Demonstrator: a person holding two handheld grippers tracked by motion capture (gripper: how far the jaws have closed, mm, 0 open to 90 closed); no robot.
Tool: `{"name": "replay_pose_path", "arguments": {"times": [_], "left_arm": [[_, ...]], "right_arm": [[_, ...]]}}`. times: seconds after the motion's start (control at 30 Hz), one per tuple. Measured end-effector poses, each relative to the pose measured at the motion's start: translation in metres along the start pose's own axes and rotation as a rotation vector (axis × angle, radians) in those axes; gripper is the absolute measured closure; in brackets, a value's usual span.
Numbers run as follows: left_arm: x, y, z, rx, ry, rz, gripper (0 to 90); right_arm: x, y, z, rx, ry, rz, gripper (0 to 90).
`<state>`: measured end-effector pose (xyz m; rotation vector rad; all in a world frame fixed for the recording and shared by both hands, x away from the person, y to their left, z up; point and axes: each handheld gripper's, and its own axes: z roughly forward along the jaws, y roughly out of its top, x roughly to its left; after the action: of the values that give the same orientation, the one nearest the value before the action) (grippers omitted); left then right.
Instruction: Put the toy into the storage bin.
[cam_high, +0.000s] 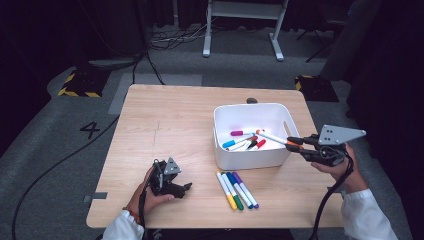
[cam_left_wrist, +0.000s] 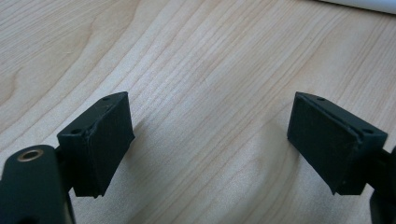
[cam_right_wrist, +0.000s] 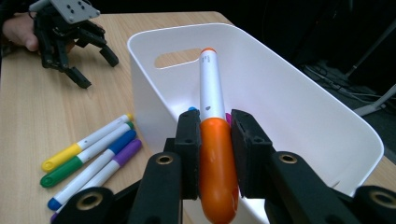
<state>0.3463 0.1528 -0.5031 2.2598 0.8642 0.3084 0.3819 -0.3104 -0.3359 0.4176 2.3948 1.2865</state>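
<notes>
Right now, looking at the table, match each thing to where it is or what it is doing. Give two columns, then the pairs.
Things
1. orange marker
2. yellow marker
3. pink marker
4. left gripper

Places or states
A. lying inside the white bin
B. open, empty, above the table
C. clamped in the right gripper
D. lying on the table beside three other markers

Pairs: 1-C, 2-D, 3-A, 4-B

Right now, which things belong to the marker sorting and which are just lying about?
In the job: orange marker held by the right gripper, white bin, four markers on the table.
Lying about: idle left gripper, floor cables, desk frame.
</notes>
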Motion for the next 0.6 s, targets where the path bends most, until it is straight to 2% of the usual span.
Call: {"name": "replay_pose_path", "arguments": {"times": [0.07, 0.2, 0.4, 0.5, 0.6], "left_arm": [[0.000, 0.000, 0.000, 0.000, 0.000, 0.000, 14.4], [0.000, 0.000, 0.000, 0.000, 0.000, 0.000, 14.5], [0.000, 0.000, 0.000, 0.000, 0.000, 0.000, 14.4], [0.000, 0.000, 0.000, 0.000, 0.000, 0.000, 14.5], [0.000, 0.000, 0.000, 0.000, 0.000, 0.000, 14.5]], "right_arm": [[-0.007, 0.005, 0.007, 0.012, 0.014, 0.005, 74.3], [-0.020, 0.013, 0.030, 0.081, 0.061, -0.009, 74.3], [-0.026, 0.020, 0.065, 0.201, 0.128, -0.042, 74.3], [-0.028, 0.022, 0.082, 0.279, 0.159, -0.072, 74.3], [-0.027, 0.022, 0.095, 0.353, 0.212, -0.105, 74.2]]}}
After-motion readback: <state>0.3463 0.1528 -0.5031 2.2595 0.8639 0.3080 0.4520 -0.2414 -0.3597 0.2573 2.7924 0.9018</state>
